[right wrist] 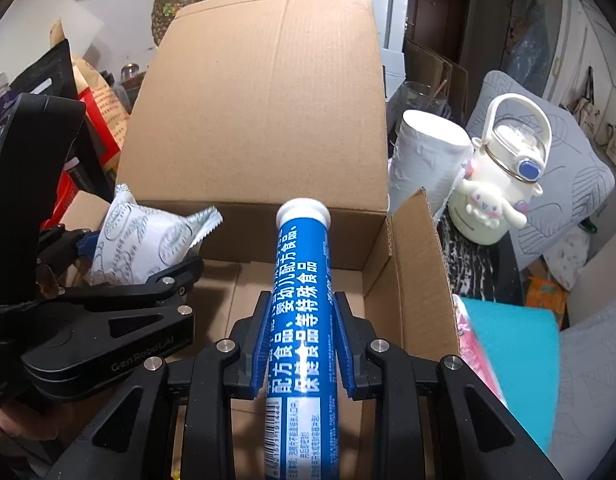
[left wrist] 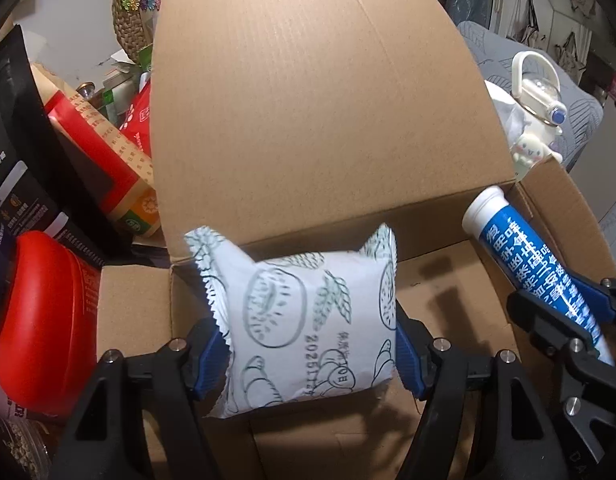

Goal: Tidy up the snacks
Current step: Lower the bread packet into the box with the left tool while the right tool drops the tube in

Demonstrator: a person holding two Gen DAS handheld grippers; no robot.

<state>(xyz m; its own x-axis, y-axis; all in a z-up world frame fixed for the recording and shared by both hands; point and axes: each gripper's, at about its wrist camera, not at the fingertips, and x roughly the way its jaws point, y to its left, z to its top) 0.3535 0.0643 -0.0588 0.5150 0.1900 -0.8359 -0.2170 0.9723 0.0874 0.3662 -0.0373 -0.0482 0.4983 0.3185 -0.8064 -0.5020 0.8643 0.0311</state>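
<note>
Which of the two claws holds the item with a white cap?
The right claw: its blue tube has a white cap; the left claw holds a soft white packet.

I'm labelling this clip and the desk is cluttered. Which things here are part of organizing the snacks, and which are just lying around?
In the job:
- white snack packet, clamped in the left hand-held gripper
- blue tube, clamped in the right hand-held gripper
- open cardboard box below both

Lying about:
- cream character bottle
- paper roll
- red container
- woven basket
</note>
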